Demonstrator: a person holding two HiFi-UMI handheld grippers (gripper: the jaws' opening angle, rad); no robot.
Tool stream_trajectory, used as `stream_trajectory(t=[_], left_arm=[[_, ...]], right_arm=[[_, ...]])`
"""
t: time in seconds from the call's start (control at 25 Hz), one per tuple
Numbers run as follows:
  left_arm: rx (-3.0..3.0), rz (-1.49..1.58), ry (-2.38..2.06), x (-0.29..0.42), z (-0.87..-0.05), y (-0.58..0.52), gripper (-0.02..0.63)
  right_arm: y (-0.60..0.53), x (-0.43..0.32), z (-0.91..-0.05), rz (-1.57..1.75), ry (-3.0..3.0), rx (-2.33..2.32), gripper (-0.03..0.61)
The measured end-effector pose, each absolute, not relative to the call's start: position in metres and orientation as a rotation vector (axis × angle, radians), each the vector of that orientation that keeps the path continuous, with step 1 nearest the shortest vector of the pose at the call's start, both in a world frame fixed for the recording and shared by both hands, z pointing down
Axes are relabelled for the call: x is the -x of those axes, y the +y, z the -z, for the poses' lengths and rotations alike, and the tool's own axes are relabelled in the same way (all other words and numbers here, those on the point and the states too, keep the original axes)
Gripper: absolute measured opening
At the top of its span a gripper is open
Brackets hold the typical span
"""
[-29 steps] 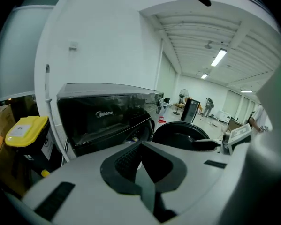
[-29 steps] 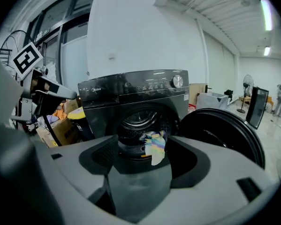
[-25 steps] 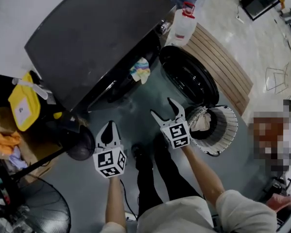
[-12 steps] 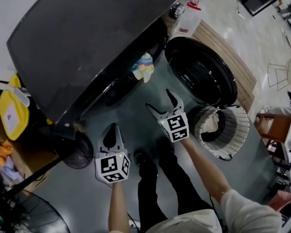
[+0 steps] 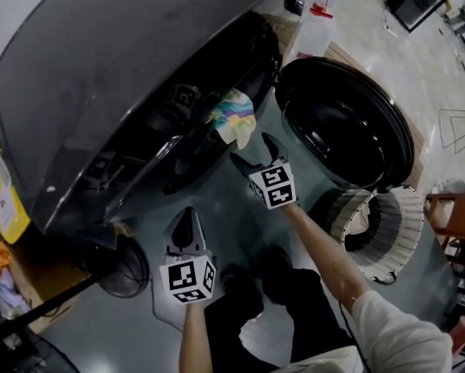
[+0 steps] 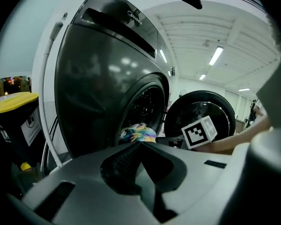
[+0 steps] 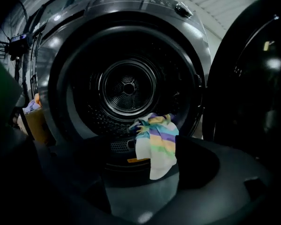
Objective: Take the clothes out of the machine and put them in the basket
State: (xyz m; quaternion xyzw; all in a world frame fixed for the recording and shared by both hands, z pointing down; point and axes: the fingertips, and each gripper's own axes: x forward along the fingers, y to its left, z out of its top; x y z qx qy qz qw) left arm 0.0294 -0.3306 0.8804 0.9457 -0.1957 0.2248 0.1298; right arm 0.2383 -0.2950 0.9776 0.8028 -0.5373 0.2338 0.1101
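Machine lettering (image 6: 134, 17) blurs (unreadable); right gripper (image 5: 251, 150) open near striped cloth (image 5: 236, 119), left gripper (image 5: 187, 216) closed, empty.

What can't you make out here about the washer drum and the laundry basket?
- Drum floor: right gripper view, dark and partly hidden behind the striped cloth, so more clothes there cannot be told.
- Laundry basket contents: head view, dark and partly behind the person's forearm.
- Washer's brand lettering: left gripper view, too small.
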Motion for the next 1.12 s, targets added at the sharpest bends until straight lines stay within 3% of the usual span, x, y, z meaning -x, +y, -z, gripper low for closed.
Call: stream_trajectory(t=[0.4, 0.72, 0.76, 0.88, 1.12], left_arm=[[-2.799, -0.613, -0.558, -0.04, -0.95, -0.346, 0.018], [-2.806, -0.59, -0.582, -0.036, -0.975, -0.361, 0.018], [-2.809, -0.582, -0.582, -0.038, -0.975, -0.362, 0.018], [-2.821, -0.574, -0.566, -0.041, -0.975, -0.359, 0.018], [-2.804, -0.61, -0.545, -0.036, -0.961, -0.354, 0.018]], right_arm=[[-0.372, -0.305, -1.055, -0.669, -1.546, -2.409, 0.422], [-0.384, -0.309, -1.078, -0.695, -1.585, -2.381, 0.409], [-0.386, -0.303, -1.077, -0.699, -1.619, -2.364, 0.329], [-0.393, -0.288, -1.074, -0.716, -1.682, -2.301, 0.174], [-0.39, -0.274, -1.067, -0.734, -1.633, -2.175, 0.1]])
